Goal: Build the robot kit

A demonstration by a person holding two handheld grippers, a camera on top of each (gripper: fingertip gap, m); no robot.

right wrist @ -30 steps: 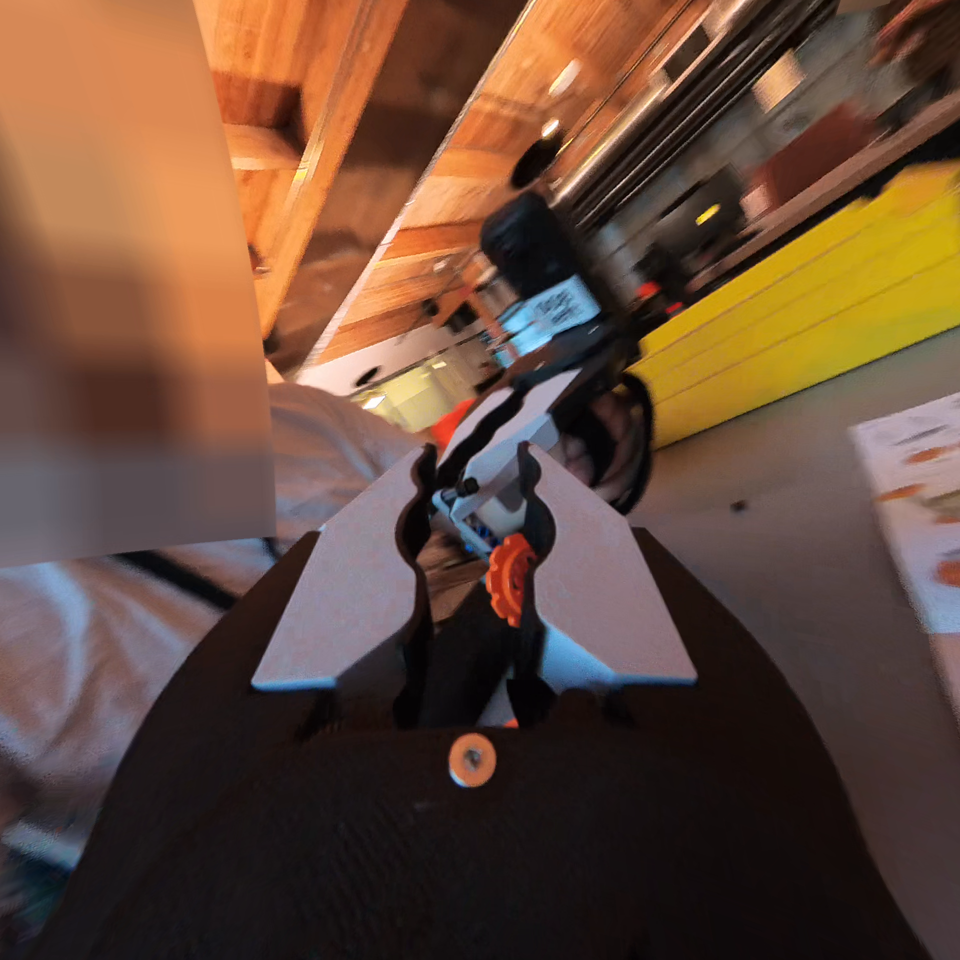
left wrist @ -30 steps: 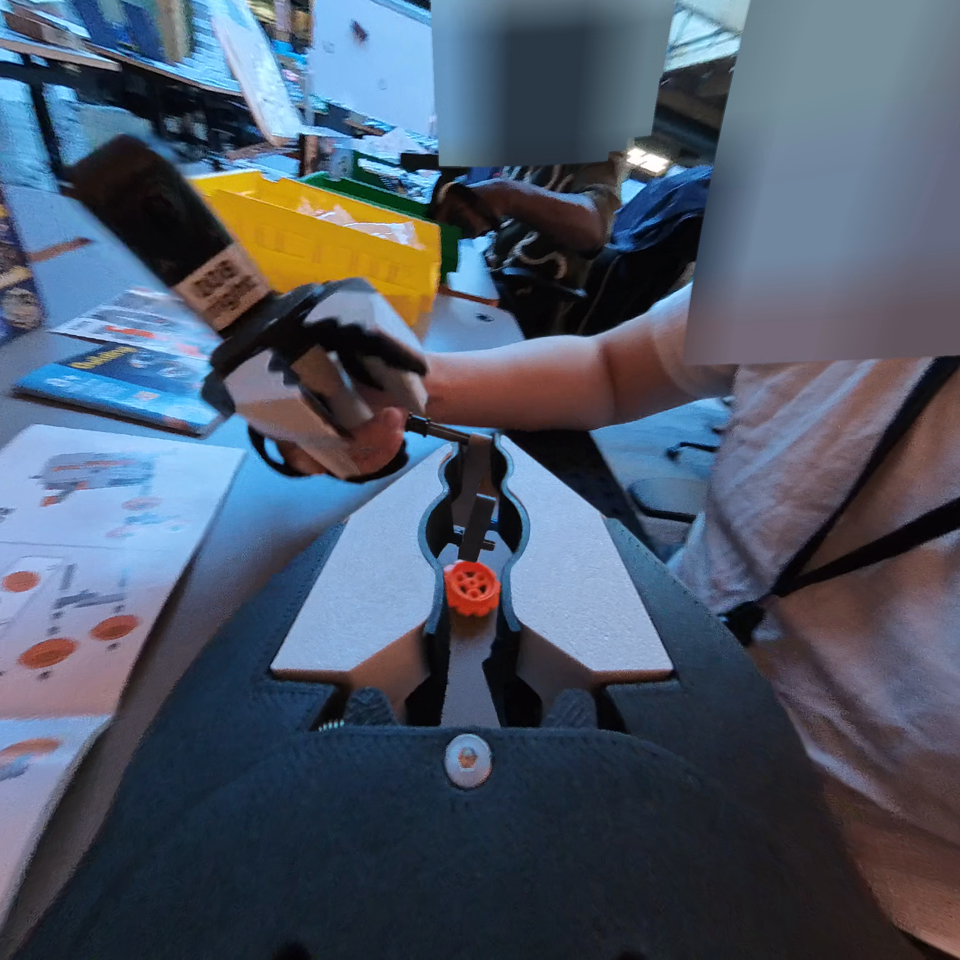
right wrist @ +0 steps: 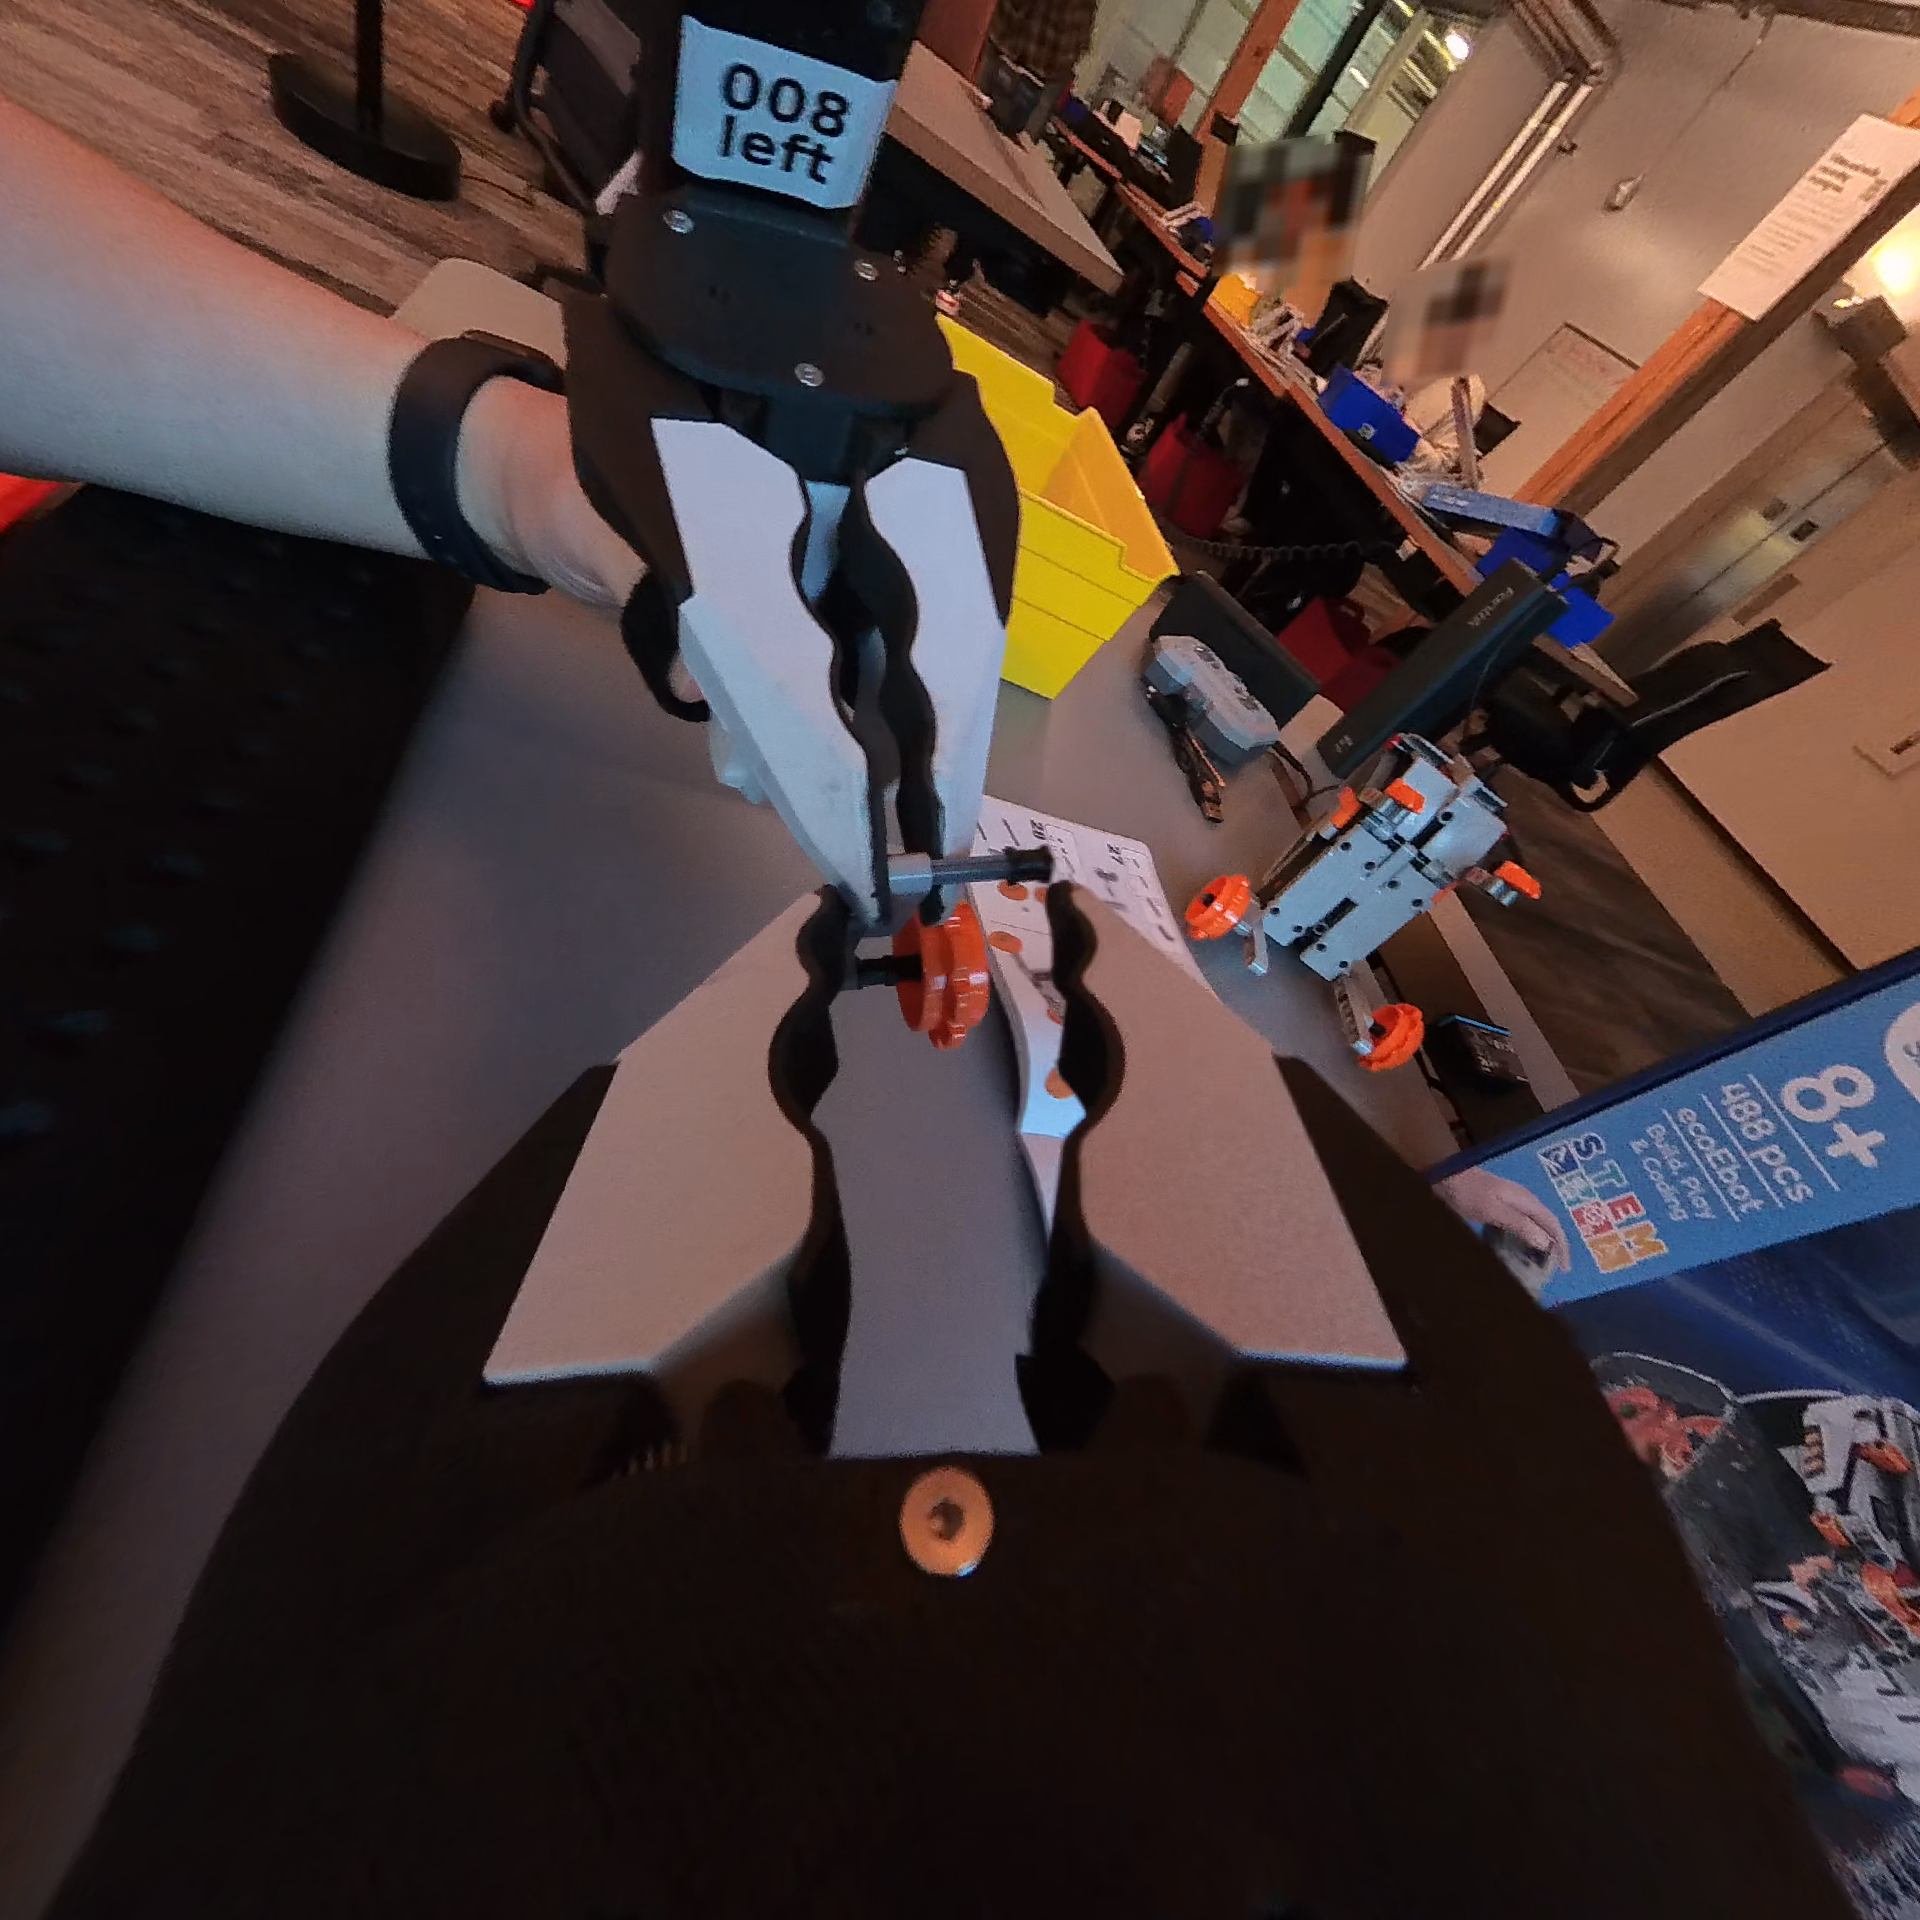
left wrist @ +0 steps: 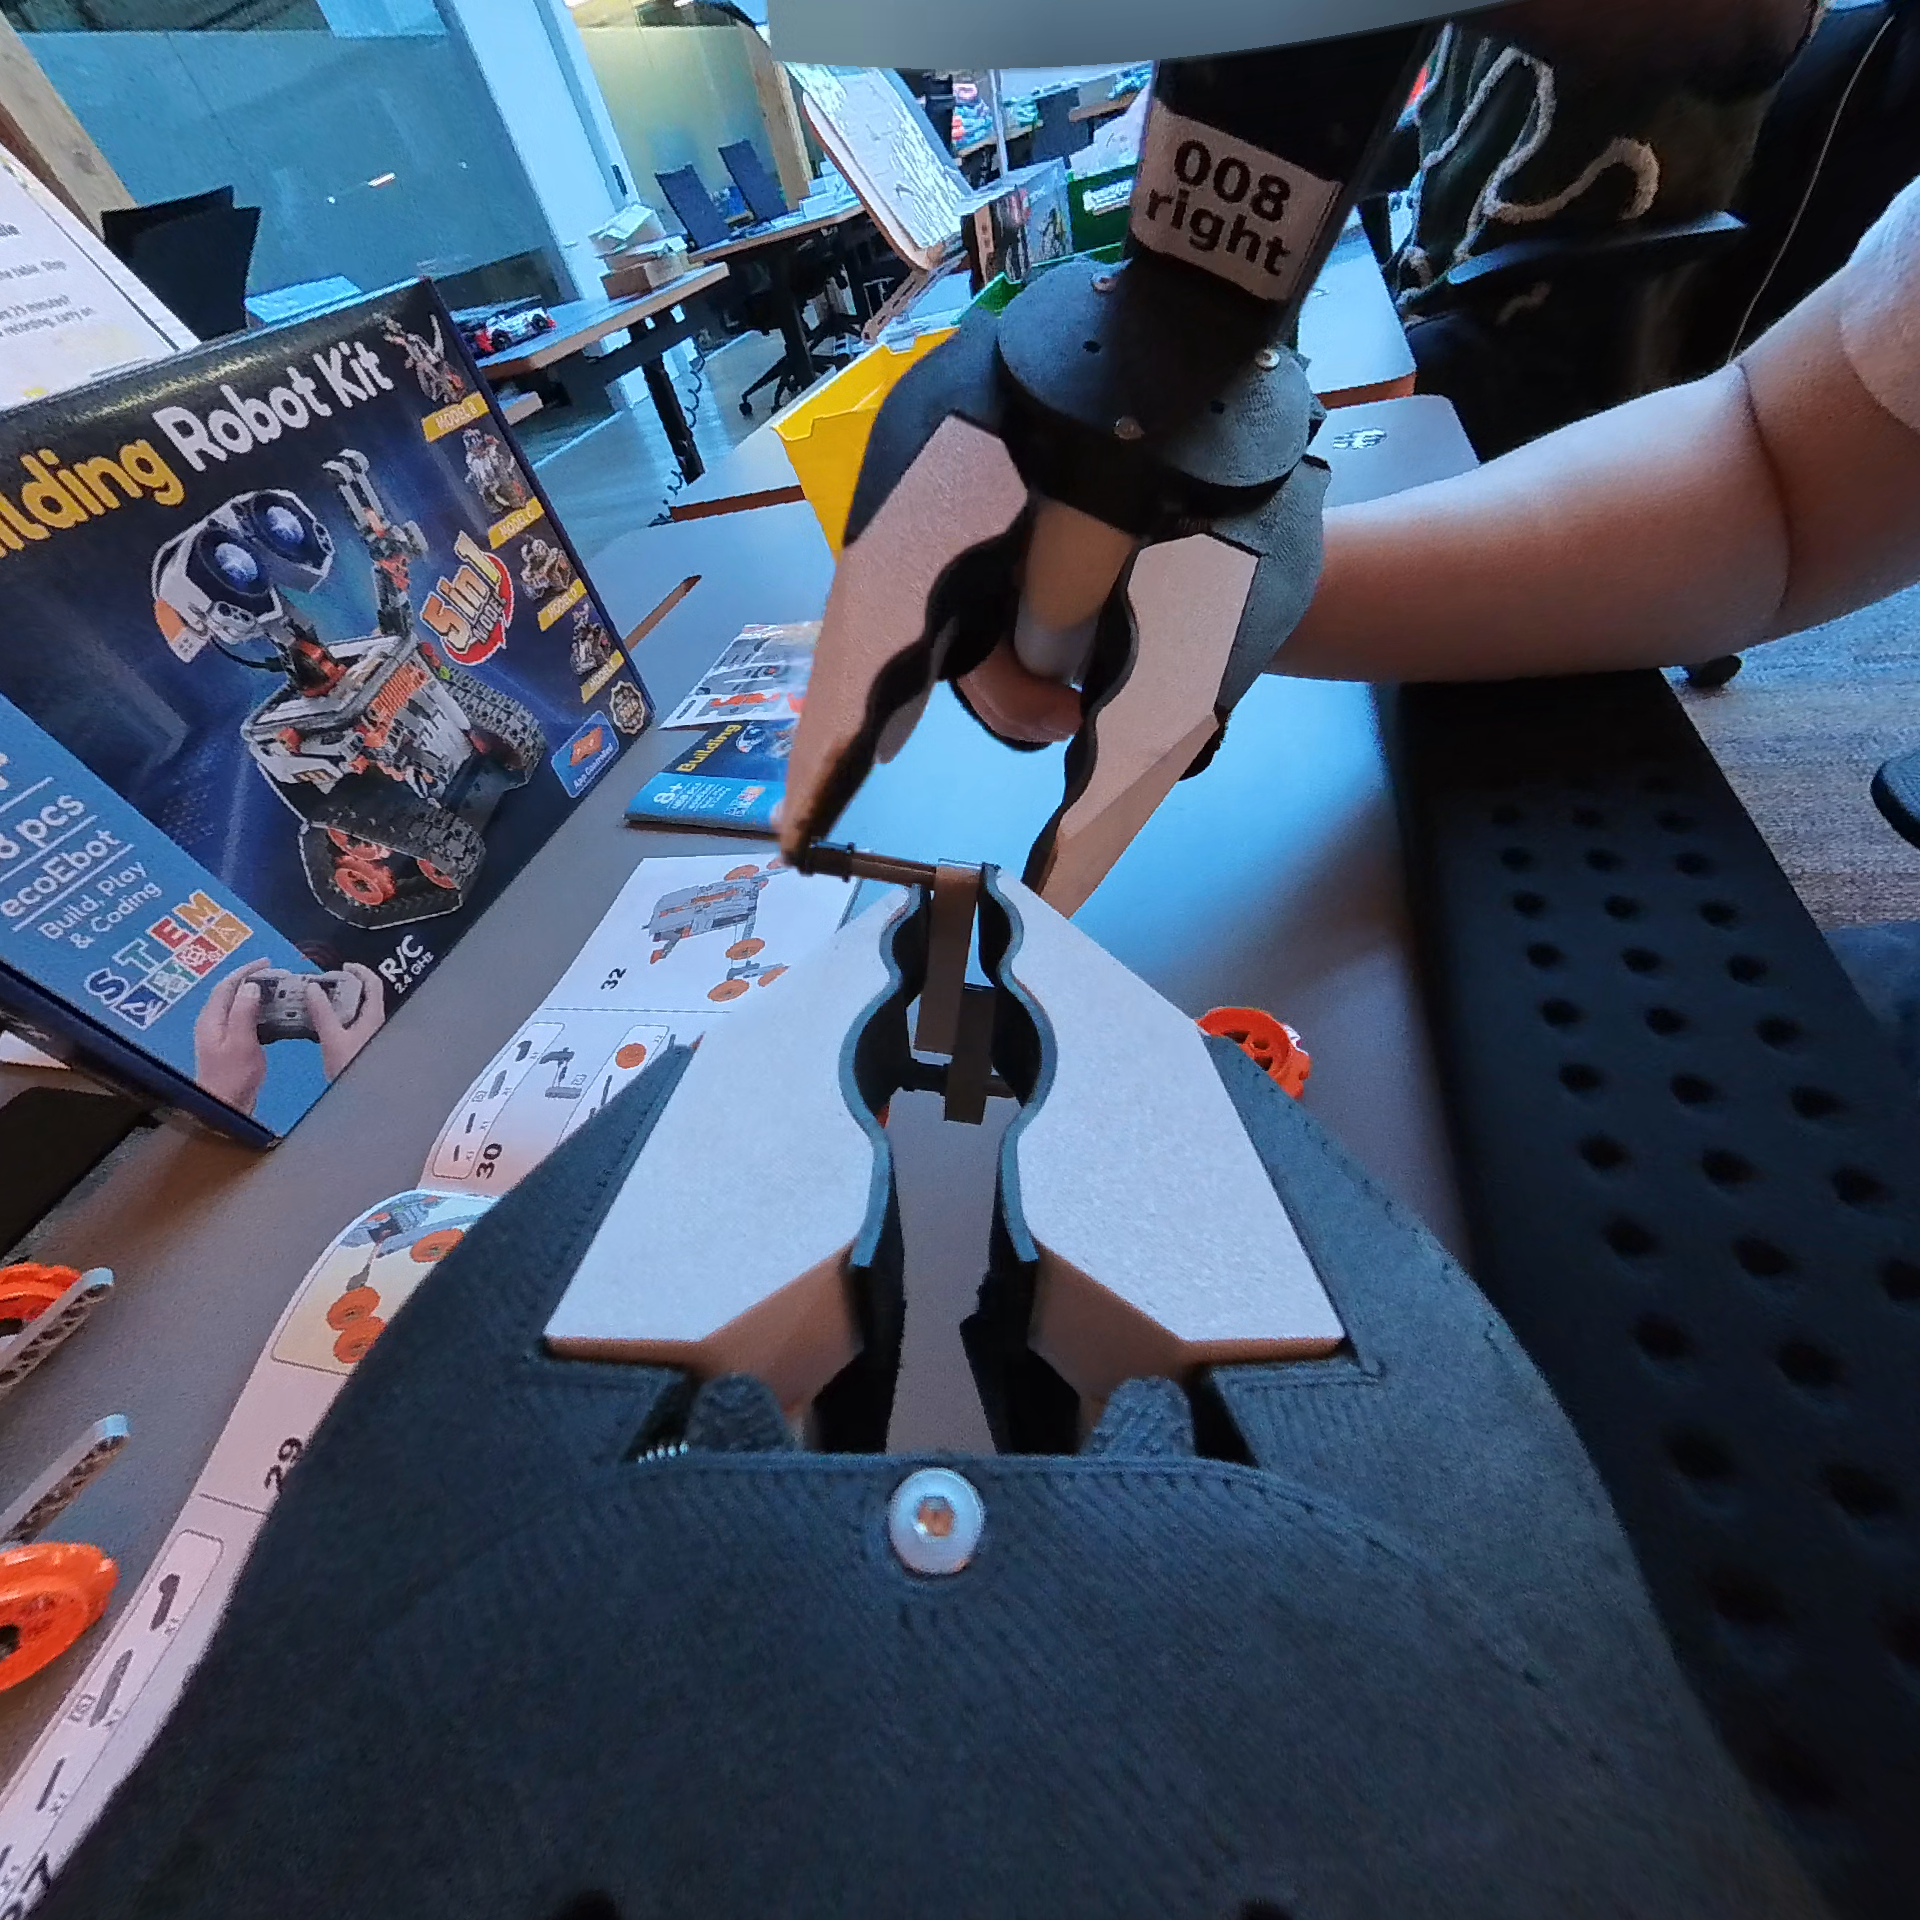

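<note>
Left wrist view: the left gripper (left wrist: 948, 904) pinches a flat grey slotted plastic beam (left wrist: 954, 961); the right gripper (left wrist: 914, 847), white-labelled, gapes around its black axle pin (left wrist: 868, 862), whose far end is hidden.

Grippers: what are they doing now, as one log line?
left gripper: shut on grey beam | right gripper: open, fingertip at black axle end | orange gear: on beam

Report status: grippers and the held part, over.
Left gripper shut on grey beam with orange gear. Right gripper open, straddling its black axle.
</note>
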